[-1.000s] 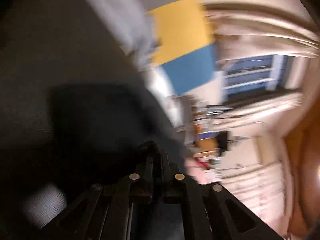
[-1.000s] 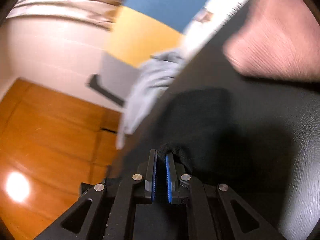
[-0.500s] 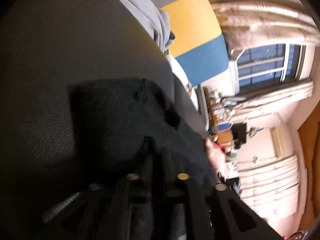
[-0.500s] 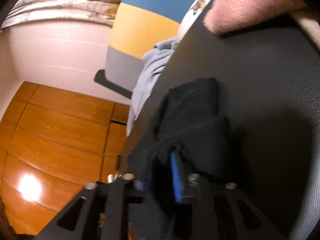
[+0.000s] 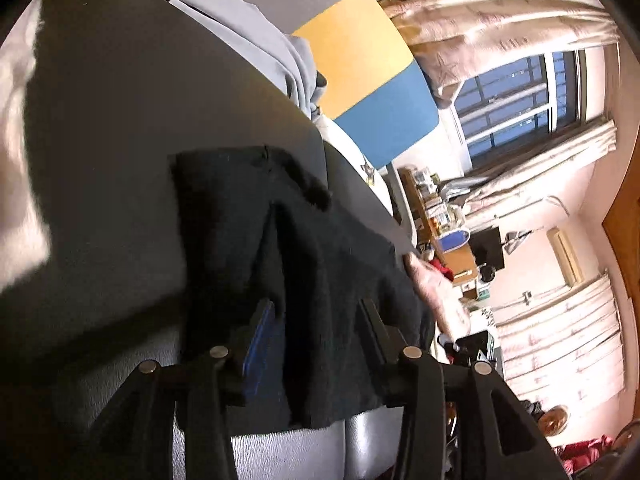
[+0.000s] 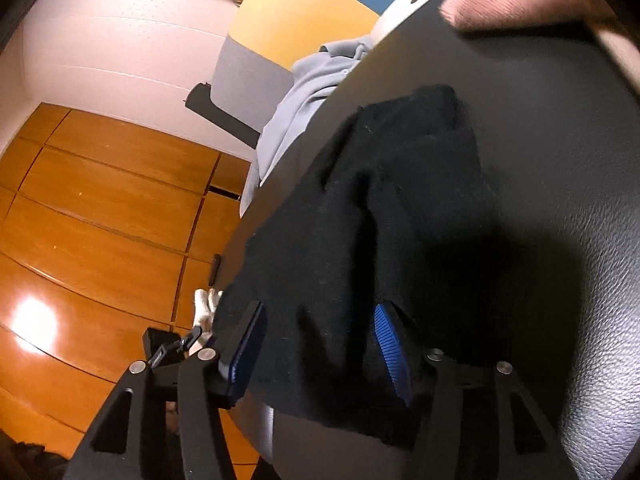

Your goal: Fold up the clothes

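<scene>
Both sets of jaws sprung apart since a second back, opening now. Left gripper (image 5: pixel 316 344) and right gripper (image 6: pixel 320 344) each straddling the black garment (image 6: pixel 400 208), pads off the cloth, nothing gripped. Best pulled back level, no snagging the fold. Black knit, doubled over, lumpy, lying on the dark leather-look surface (image 6: pixel 560 160), near edge hanging over.

Both tongs, left tongs (image 5: pixel 316 332) and right tongs (image 6: pixel 320 344), are matte black plastic with triangular cutouts, silver screws at the pivots, and ribbed blue pads (image 6: pixel 390 344).
</scene>
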{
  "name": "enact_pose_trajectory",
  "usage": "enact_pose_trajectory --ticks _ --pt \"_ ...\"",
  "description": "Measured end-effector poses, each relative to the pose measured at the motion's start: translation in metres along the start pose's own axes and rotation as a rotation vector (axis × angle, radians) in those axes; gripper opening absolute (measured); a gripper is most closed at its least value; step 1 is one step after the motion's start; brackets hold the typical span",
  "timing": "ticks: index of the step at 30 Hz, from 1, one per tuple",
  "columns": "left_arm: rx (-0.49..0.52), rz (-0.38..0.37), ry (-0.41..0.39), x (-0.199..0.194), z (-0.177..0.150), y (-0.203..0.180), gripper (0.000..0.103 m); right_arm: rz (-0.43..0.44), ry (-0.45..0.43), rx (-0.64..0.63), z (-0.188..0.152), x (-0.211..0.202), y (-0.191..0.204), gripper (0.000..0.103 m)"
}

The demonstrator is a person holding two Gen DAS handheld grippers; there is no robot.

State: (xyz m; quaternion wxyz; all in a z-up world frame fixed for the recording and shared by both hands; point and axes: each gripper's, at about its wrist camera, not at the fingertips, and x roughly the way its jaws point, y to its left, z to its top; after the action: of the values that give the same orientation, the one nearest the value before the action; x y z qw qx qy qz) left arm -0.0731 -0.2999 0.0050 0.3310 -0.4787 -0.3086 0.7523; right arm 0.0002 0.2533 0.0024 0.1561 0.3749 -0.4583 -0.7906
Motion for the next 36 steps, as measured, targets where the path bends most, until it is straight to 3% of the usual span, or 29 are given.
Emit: enact_pose_trajectory --ticks 4,6,8,10,11,16,19,23,28,32,33,34,35,36 --pt "0.063 0.023 0.05 0.017 0.0 -0.008 0.044 -0.044 -0.019 -0.053 -0.003 -0.001 0.001 0.055" --pt "0.093 0.039 0.085 0.025 0.0 -0.011 0.042 -0.079 -0.014 -0.077 -0.002 0.003 0.003 0.045" --pt "0.119 0.013 0.102 0.025 0.0 -0.018 0.02 -0.116 -0.007 -0.094 0.001 0.007 0.004 0.023" --pt "0.134 -0.033 0.114 0.023 0.003 -0.025 0.006 -0.116 -0.007 -0.1 0.003 0.005 0.006 0.011" --pt "0.134 -0.049 0.112 0.022 0.007 -0.027 0.006 -0.094 -0.006 -0.111 0.004 0.002 0.01 0.009" --pt "0.004 -0.239 0.03 0.013 0.044 -0.022 0.004 -0.004 -0.028 -0.153 0.024 -0.01 0.032 0.009" --pt "-0.044 -0.307 -0.022 0.016 0.066 -0.023 0.004 0.068 -0.076 -0.138 0.04 -0.021 0.037 0.008" --pt "-0.085 -0.325 -0.057 0.038 0.101 -0.024 0.003 0.095 -0.157 -0.086 0.077 -0.017 0.035 0.008" --pt "-0.189 -0.233 -0.085 0.075 0.132 -0.007 0.001 0.005 -0.209 0.018 0.116 -0.002 0.009 0.009" --pt "-0.199 -0.231 -0.078 0.086 0.135 -0.005 0.001 0.046 -0.121 -0.009 0.111 -0.005 0.012 0.011" --pt "-0.187 -0.226 -0.07 0.086 0.133 -0.006 0.001 0.048 -0.091 -0.022 0.103 -0.009 0.015 0.013" --pt "-0.176 -0.221 -0.062 0.087 0.132 -0.008 0.001 0.039 -0.069 -0.042 0.09 -0.015 0.018 0.026" --pt "-0.163 -0.204 -0.054 0.086 0.129 -0.009 0.001 0.03 -0.047 -0.062 0.077 -0.021 0.022 0.045" --pt "-0.151 -0.194 -0.048 0.082 0.126 -0.009 0.001 0.023 -0.029 -0.079 0.064 -0.026 0.025 0.054"
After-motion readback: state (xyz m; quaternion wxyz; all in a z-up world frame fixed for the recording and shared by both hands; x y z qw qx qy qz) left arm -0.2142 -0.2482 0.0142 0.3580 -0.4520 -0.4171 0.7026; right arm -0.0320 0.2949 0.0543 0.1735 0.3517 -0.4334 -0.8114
